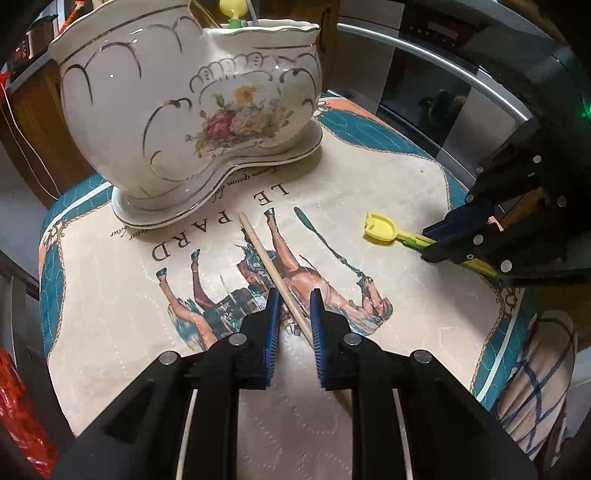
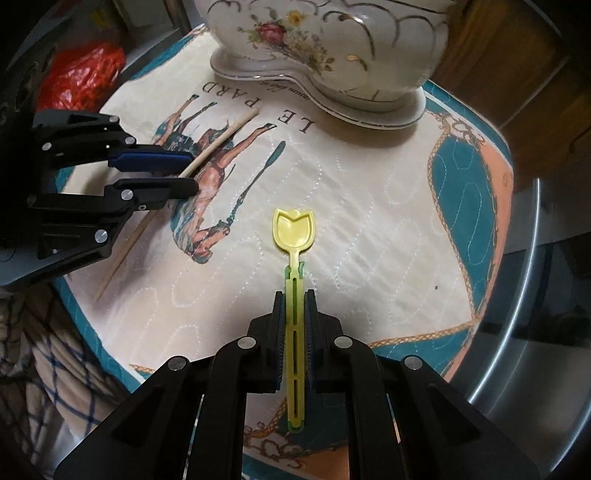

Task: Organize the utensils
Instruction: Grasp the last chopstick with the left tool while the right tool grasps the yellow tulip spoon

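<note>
**Utensils gripped on the printed mat**

Chopstick (image 1: pixel 271 267) lies on the mat (image 1: pixel 388 206), clamped between the nearly closed left gripper (image 1: pixel 294 301). Right gripper (image 2: pixel 294 301), likewise narrowed, pinches the yellow spoon (image 2: pixel 294 236) by its handle. Floral ceramic holder (image 1: pixel 192 107) stands beyond.

Black fingers (image 1: pixel 334 343), blue ribbed pads (image 1: pixel 274 332), silver screws (image 1: pixel 238 338)

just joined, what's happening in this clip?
A person is tidying utensils with a handheld tool in each hand. The left tool is closed on a wooden chopstick lying on the quilted mat. The right tool grips the handle of a yellow tulip-shaped spoon. The floral ceramic holder stands at the mat's far side, with another yellow utensil already poking out of it.
</note>
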Motion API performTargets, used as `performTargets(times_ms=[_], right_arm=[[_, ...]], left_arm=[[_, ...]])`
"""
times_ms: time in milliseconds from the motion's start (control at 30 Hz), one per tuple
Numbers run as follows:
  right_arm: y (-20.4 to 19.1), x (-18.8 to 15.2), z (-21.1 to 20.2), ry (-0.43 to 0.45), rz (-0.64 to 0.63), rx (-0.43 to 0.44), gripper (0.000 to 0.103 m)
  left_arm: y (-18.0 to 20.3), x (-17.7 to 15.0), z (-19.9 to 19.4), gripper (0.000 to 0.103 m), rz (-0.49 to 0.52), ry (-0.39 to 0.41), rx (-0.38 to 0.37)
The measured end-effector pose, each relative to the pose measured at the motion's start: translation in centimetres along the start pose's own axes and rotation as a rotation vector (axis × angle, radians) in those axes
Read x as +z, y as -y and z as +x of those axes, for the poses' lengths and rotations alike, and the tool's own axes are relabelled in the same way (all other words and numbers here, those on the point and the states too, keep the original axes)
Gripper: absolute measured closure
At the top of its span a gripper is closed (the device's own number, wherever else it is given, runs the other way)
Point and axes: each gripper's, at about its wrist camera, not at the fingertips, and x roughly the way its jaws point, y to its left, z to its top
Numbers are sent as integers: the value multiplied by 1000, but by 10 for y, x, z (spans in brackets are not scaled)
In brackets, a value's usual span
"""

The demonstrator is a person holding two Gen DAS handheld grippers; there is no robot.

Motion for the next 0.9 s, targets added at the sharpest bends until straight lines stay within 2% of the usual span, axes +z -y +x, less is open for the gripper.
performTargets(times_ms=[200,433,533,667,900], right_arm=[[2,-9,-2,42,3,4,92],[7,-18,-2,77,-4,5,92],[7,-19,-2,82,-1,3,92],[7,-16,-3,57,-18,2,93],[4,-9,-2,35,-35,-8,93]], left_arm=[[-2,5,2,86,-37,-27,16],[14,12,6,86,-36,-67,100],[19,15,8,86,-43,-83,113],[18,20,11,86,-53,-121,100],[20,26,16,88,-54,-171,130]])
